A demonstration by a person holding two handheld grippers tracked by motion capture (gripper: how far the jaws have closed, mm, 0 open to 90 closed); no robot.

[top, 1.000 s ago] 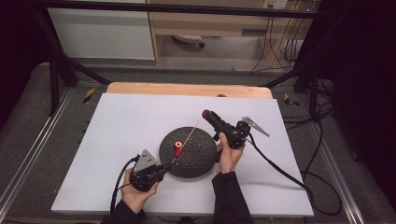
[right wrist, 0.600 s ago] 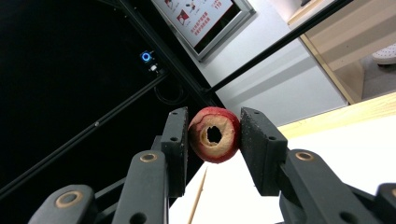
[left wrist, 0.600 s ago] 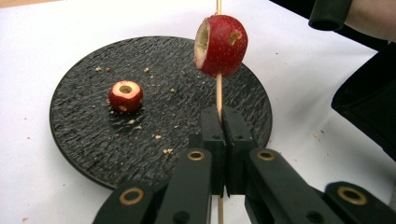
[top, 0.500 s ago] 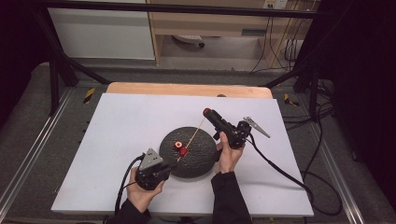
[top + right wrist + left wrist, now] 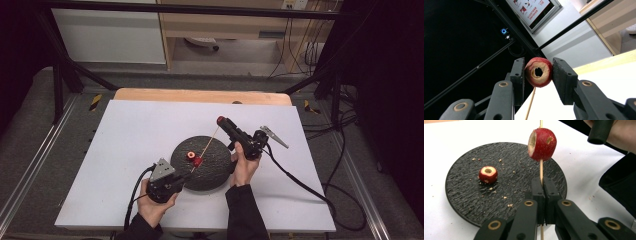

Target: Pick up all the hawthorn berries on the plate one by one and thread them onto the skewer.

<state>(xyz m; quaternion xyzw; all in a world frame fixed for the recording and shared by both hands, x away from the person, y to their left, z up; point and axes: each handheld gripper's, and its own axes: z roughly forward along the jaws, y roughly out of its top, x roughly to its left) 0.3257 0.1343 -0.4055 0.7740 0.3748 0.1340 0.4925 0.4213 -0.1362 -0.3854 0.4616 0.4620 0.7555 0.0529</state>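
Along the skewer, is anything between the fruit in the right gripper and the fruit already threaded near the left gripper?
Nothing visible. The right gripper holds a cored red fruit at the skewer's far end. The left gripper pinches the other end, just below the threaded fruit. The stick between them looks bare. A third fruit lies aside on the black plate.

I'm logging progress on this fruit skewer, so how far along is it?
Done: one cored red fruit already sits on the skewer. In hand: the left gripper pinches the skewer near its lower end, while the right gripper clamps a second cored fruit at the stick's far end. Left: one more cored fruit lies on the black plate, unthreaded.
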